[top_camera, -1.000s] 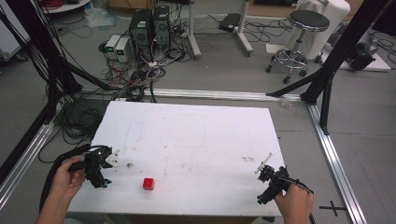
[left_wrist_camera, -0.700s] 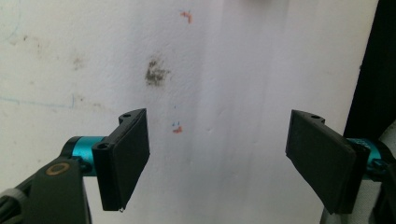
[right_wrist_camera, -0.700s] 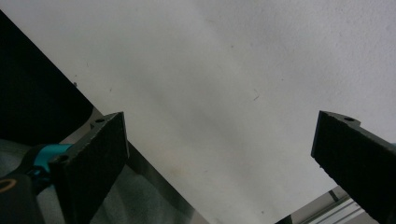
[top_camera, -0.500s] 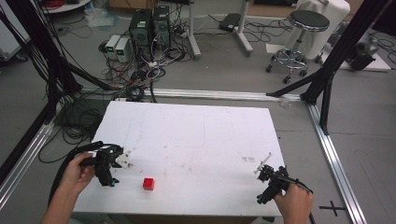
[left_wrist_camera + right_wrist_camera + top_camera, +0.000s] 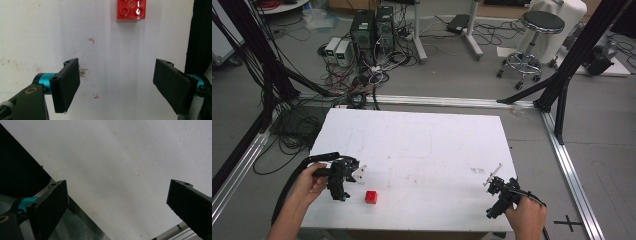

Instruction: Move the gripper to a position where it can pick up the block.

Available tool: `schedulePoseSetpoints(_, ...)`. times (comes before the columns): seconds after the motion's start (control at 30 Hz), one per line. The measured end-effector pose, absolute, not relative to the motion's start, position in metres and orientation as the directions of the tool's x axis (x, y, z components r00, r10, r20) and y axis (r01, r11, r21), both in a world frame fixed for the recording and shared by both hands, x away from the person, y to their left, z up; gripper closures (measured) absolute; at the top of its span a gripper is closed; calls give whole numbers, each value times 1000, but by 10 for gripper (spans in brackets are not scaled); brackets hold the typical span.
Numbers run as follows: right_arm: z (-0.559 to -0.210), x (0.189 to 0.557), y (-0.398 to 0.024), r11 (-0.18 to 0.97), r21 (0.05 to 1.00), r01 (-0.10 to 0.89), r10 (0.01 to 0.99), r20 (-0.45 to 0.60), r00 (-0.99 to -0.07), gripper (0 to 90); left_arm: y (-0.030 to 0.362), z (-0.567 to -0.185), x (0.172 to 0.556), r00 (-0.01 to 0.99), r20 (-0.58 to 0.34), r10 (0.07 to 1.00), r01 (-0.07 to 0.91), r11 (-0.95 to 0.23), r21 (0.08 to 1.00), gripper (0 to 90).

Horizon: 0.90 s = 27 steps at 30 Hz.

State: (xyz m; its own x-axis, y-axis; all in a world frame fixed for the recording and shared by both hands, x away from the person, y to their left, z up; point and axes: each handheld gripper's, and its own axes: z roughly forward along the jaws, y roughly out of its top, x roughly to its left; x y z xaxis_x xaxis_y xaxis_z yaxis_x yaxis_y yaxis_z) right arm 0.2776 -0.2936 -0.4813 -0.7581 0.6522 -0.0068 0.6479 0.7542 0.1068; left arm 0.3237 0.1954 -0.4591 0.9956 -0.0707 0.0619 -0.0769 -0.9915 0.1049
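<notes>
Red studded plastic brick (image 5: 371, 197): on white table (image 5: 422, 150), near front edge, just beside your left tongs (image 5: 343, 187), spread, empty. Your right tongs (image 5: 493, 192): spread, empty, well apart.

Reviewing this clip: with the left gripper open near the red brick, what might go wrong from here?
The red brick lies ahead of the open left gripper and off to one side, so a straight approach might clip it with one jaw and push it. It also sits near the table front edge, so a shove could send it off.
</notes>
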Motion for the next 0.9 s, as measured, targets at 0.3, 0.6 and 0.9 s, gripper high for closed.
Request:
schedulePoseSetpoints(0.3,-481,278,-293,755,108,647,651,-7,-759,32,175,-470,321,995,39,-90,-93,-991,92,219)
schedulePoseSetpoints(0.6,-481,278,-292,758,110,643,647,-2,-762,32,158,-481,317,992,16,-122,-123,-989,83,219)
schedulePoseSetpoints(0.9,-482,278,-293,756,116,644,648,0,-761,32,146,-492,316,992,10,-122,-123,-991,59,220)
